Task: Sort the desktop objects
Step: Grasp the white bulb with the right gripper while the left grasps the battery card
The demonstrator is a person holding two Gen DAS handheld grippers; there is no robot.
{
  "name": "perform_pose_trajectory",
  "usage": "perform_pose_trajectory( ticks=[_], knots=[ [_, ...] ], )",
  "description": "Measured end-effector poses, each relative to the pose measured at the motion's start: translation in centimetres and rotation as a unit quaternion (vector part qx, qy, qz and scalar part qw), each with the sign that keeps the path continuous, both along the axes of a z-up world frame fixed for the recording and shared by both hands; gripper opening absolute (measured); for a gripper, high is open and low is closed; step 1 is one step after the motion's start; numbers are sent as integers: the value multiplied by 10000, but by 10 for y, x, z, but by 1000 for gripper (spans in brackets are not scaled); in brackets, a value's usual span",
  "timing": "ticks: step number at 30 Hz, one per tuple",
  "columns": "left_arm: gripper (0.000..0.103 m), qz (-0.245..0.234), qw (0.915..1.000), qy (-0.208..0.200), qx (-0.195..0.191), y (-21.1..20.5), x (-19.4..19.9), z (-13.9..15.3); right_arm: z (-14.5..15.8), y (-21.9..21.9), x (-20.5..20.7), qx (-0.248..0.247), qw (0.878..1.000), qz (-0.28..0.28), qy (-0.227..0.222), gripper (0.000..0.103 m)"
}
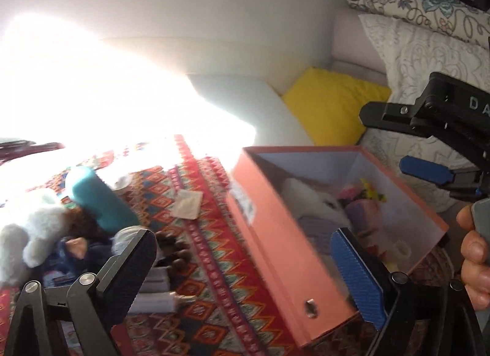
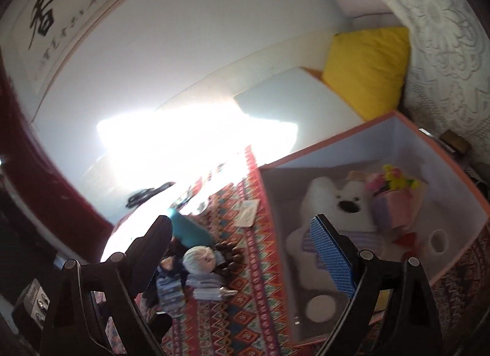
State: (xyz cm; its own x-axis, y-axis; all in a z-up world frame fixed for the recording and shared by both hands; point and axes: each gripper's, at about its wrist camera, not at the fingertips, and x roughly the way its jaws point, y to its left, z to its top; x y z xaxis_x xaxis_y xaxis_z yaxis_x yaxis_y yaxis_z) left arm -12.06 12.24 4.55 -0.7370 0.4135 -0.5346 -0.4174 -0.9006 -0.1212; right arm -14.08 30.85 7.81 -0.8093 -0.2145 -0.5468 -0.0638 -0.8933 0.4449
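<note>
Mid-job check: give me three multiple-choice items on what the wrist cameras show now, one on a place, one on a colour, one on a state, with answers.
1. Where is the white plush bear?
A. Inside the orange box
B. On the patterned cloth
C. On the yellow cushion

2. What colour is the cylinder lying on the patterned cloth?
A. Red
B. Teal
C. Yellow

3. What state is the right hand-held gripper in?
A. Shut on the plush bear
B. Shut on the doll
C. Open and holding nothing

Answers:
1. A, the bear lies within the box's pale inner walls beside a small bouquet.
2. B, its body shows blue-green next to the grey plush toy.
3. C, its fingers stand wide apart with only cloth and box seen between them.
</note>
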Motion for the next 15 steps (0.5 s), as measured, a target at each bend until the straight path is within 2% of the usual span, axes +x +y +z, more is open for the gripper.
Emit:
perform_pose_trajectory(
  ticks=[5, 7, 9, 12, 15],
  knots=[
    [96, 695, 9953, -207, -645, -83, -1, -41, -48, -89, -37, 330, 9929, 891, -721, 94],
    [96, 896, 9924, -435, -722, -113, -2, -63, -75, -120, -49, 557, 9860, 1131, -1094, 94],
    [96, 1044, 9894, -683, -741, -138, -3, -85, -104, -145, -61, 1041, 9757, 1289, -1433, 94],
    [96, 1148, 9858, -1047, -638, -162, -3, -119, -149, -172, -77, 1914, 9518, 1498, -1872, 94],
    [96, 1163, 9815, -1444, -481, -167, -12, -145, -190, -189, -89, 2915, 9134, 1730, -2254, 93]
  ],
)
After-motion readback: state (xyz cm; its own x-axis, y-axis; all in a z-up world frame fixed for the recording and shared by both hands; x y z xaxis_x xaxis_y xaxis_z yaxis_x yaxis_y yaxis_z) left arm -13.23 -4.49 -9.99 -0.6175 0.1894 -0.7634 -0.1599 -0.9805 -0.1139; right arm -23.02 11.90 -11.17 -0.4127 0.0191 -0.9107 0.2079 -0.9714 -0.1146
